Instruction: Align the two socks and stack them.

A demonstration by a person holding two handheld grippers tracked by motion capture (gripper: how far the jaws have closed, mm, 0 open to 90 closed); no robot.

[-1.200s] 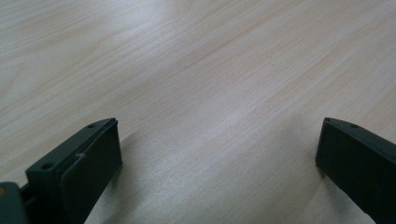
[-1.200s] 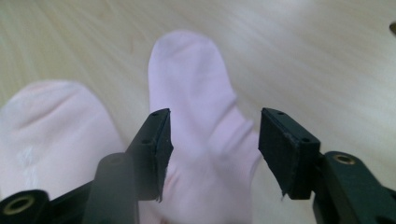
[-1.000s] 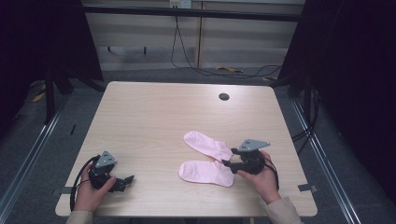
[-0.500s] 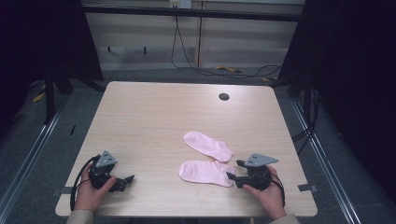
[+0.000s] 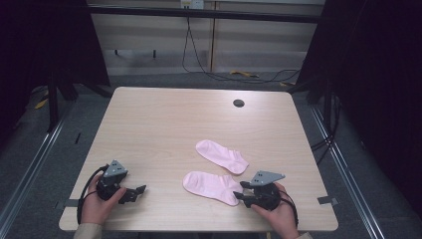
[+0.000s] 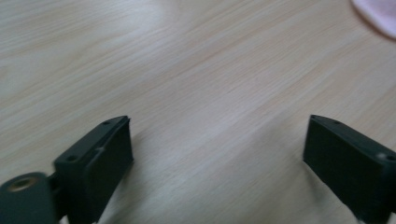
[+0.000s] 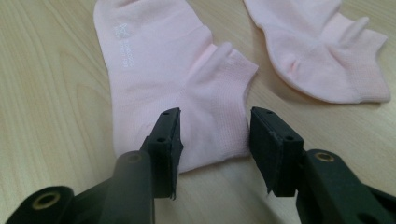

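Two pink ankle socks lie flat on the wooden table [image 5: 164,124]. The near sock [image 5: 211,185] has its cuff pointing right, and the far sock [image 5: 222,155] lies just behind it. My right gripper [image 5: 242,190] rests at the near sock's cuff. In the right gripper view its jaws straddle that cuff [image 7: 212,116], have just been closing and stand apart from the fabric; the far sock [image 7: 322,56] is at upper right. My left gripper [image 5: 137,191] sits at the front left, open over bare wood [image 6: 217,154]; its jaws have just narrowed slightly with nothing between them. A pink sock corner [image 6: 378,16] shows far off.
A small dark round hole [image 5: 238,103] sits in the table's far right part. The front table edge [image 5: 199,230] runs just under both hands. Black frame posts and cables stand beyond the table.
My right gripper has moved toward the front edge, from beside the far sock to the near sock's cuff, and its jaws have narrowed. The left hand has stayed put.
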